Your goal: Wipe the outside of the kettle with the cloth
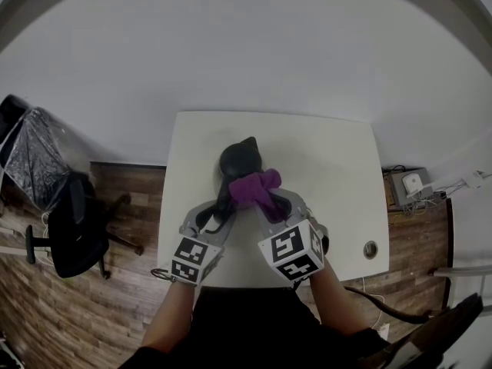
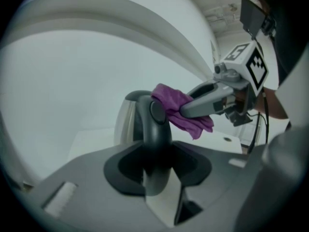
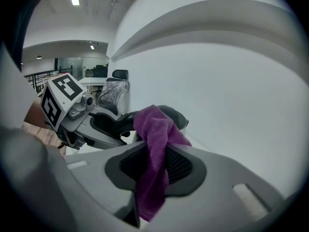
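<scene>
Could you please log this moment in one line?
left gripper: holds kettle handle | right gripper: holds purple cloth | cloth: at kettle top

I count one kettle (image 1: 240, 160), one purple cloth (image 1: 255, 187) and one white counter (image 1: 338, 206) carrying them. I see two sets of tongs, the left tongs (image 1: 219, 210) and the right tongs (image 1: 269, 204), with two marker cubes (image 1: 192, 258) (image 1: 292, 254), one on each. I also count one round hole (image 1: 370, 249) in the counter and one black office chair (image 1: 77, 229) on the wooden floor (image 1: 131, 306).

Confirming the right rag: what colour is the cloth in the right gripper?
Purple. The cloth shows best in the right gripper view.
</scene>
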A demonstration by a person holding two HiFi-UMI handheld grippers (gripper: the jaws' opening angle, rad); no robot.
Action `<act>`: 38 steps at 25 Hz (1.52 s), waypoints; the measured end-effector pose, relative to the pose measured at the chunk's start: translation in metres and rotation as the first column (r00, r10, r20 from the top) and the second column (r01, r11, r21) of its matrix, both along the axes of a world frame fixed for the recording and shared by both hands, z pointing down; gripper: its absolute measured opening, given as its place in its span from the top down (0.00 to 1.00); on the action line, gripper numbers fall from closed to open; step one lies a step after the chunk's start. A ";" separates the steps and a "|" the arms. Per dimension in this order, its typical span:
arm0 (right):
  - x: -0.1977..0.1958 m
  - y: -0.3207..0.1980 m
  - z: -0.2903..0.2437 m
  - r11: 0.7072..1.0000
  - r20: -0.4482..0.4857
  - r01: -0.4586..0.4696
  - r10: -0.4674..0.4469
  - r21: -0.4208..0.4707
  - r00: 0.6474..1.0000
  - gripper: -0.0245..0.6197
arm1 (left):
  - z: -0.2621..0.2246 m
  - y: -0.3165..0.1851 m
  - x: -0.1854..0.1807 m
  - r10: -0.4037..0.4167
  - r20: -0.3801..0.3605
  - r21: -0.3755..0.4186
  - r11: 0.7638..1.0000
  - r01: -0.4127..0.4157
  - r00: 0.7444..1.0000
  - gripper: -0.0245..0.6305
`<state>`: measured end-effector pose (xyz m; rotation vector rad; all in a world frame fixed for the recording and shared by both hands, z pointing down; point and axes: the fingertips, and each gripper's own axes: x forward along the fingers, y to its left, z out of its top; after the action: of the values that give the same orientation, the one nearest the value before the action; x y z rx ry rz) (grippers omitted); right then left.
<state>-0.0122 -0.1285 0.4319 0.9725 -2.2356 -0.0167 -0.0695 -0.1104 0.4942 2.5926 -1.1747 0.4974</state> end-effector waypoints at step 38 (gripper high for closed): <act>-0.022 0.019 0.143 0.954 -0.018 0.069 -0.078 -0.292 0.997 0.82 | 0.000 0.004 0.002 0.016 -0.014 -0.008 1.000 -0.016 1.000 0.73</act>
<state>-0.0341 -0.1097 0.5746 0.7239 -2.1686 0.2568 -0.0677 -0.1063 0.4939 2.5964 -1.1456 0.4861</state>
